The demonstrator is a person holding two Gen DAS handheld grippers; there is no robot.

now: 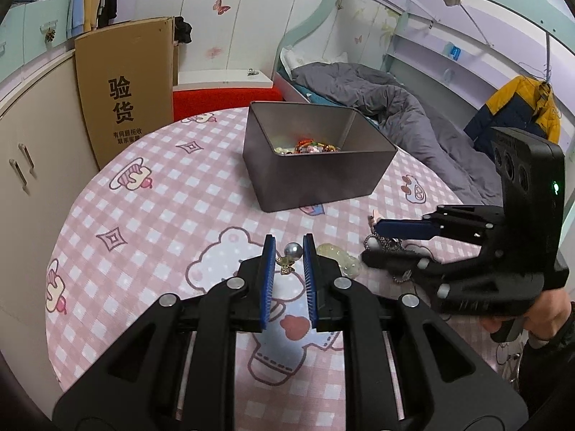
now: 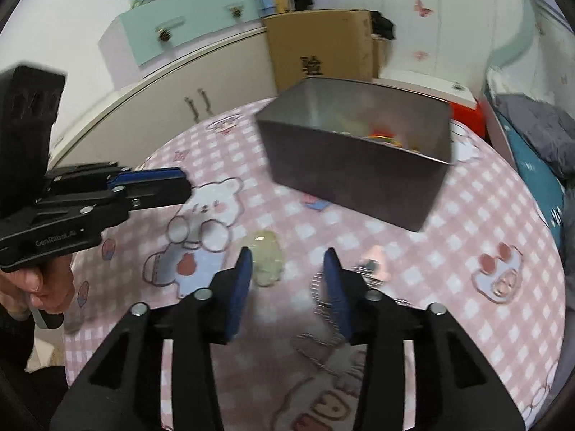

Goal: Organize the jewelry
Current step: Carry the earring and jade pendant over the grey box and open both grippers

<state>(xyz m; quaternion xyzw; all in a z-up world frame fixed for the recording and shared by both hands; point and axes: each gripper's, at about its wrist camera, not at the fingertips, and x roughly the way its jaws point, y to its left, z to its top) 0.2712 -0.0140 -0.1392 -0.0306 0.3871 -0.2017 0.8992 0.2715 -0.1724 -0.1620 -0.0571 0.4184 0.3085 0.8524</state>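
Round tabletop [image 1: 151, 215] under a pink checked cloth with cartoon bears; grey metal tin [image 1: 316, 179] stands open toward the far side, a heap of colourful jewelry [image 1: 309, 148] in its bottom; left claw [image 1: 289, 251] over the near middle, its blue pads drawn close on a small earring [image 1: 290, 254] with a grey pearl and a gold dangle, the piece pinched between the tips and clear of the cloth; pale yellow-green translucent piece [image 1: 341, 260] lies on the cloth just right of that claw; right claw [image 2: 287, 262] near right, jaws standing apart with nothing pressed between the pads, view blurred; silver bead chain [image 1: 384, 242] lies under and beside its fingers, touching the cloth; whether a pad touches the chain cannot be told; a small dark charm [image 2: 370, 265] sits just beyond the right finger; a hand [image 1: 546, 312] holds the right tool's grip at the near right edge; cardboard box [image 1: 125, 86] leans at far left; bed with grey quilt [image 1: 395, 107] at far right.
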